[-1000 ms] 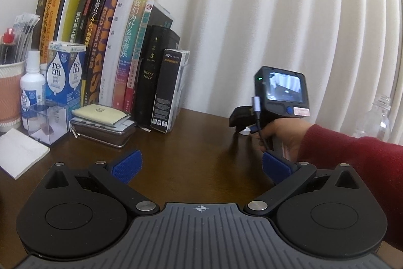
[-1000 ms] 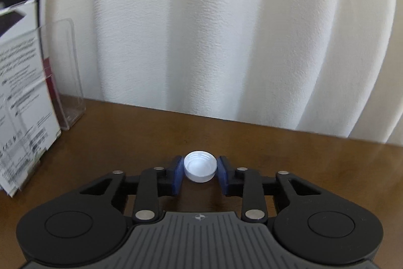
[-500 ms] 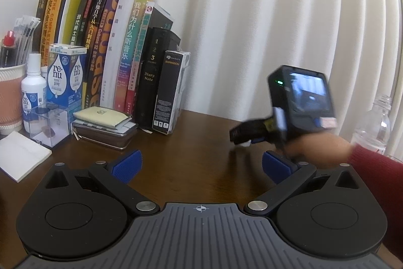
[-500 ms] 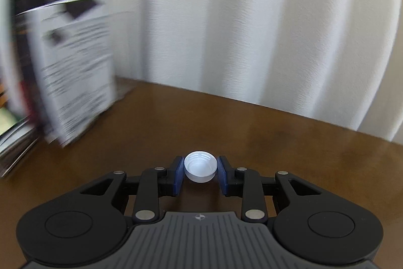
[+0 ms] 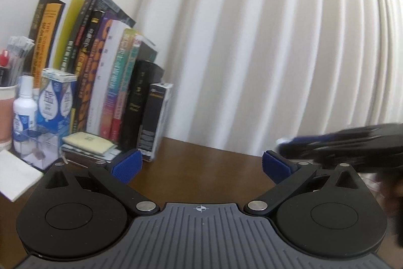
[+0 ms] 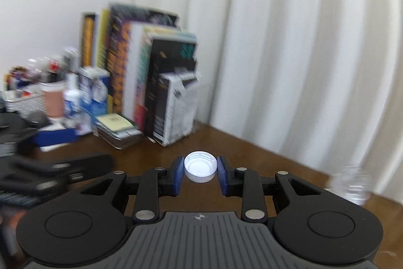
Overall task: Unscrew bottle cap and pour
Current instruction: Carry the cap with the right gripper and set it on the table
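Pleated curtain behind, right tool (image 6: 200, 174) pinches round ribbed cap (image 6: 200, 169).

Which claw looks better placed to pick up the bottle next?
Left. The left claw is open and empty, while the right claw is shut on the white cap. The blurred bottle stands on the table.

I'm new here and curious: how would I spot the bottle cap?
Find the row of books against the white curtain. In front of it the right gripper pinches the white cap, open side up, the only small round white thing there.
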